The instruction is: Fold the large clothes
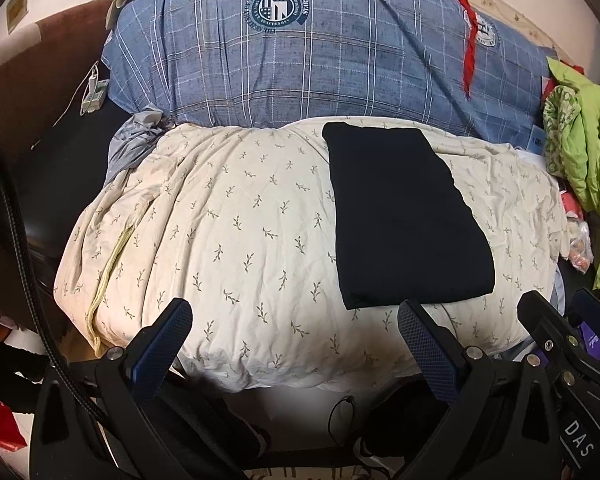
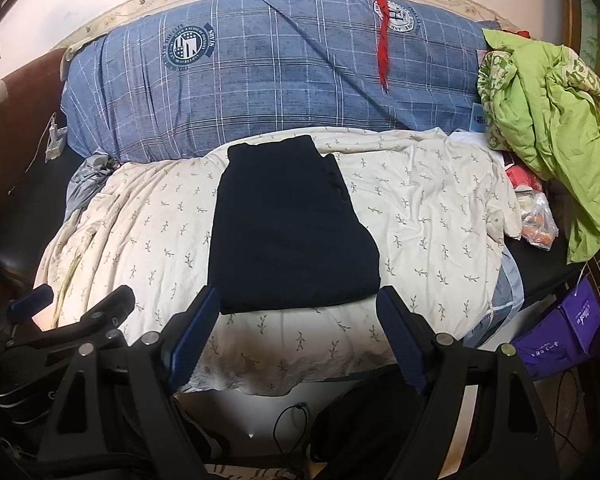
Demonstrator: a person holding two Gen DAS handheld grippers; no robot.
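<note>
Right wrist view: one folded dark garment on one quilt; both claws released.

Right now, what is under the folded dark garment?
The dark garment lies flat on a cream leaf-print quilt, which shows on all sides of it. Whatever lies beneath the quilt there is covered. Both grippers hover near its front edge, jaws open, touching nothing.

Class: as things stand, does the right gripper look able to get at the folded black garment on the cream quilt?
Probably yes: the right gripper is open, the folded black garment lies straight ahead on the cream quilt, nothing between.
</note>
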